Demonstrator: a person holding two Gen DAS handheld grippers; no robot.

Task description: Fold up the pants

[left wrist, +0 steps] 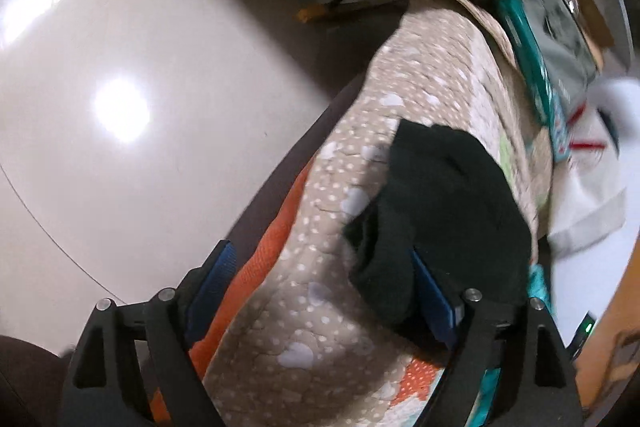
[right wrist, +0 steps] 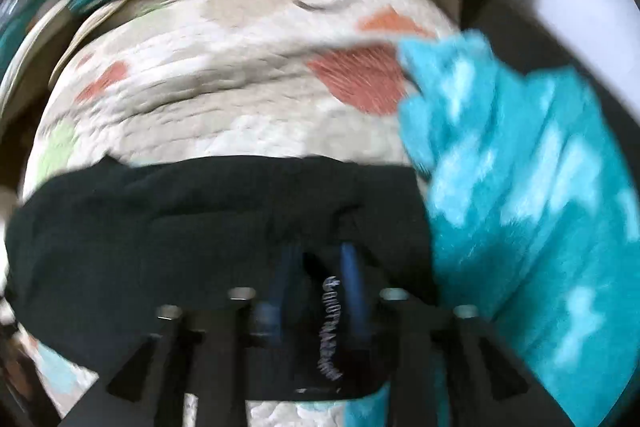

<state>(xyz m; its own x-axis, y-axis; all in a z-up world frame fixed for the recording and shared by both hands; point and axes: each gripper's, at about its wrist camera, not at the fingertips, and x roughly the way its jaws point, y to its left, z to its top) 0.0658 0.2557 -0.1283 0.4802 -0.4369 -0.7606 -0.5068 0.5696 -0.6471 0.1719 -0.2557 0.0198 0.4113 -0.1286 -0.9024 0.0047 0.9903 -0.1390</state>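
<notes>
The pants (left wrist: 444, 211) are black, bunched into a thick, rumpled band across a quilted bed cover (left wrist: 320, 307) patterned with white spots and orange patches. The left claw (left wrist: 324, 291) stands wide, one edge of the pants lying against its right blue pad. The right claw (right wrist: 316, 287) is narrow, pinching a lettered fold of the pants; a teal fleece blanket (right wrist: 520, 207) lies just right of it.
</notes>
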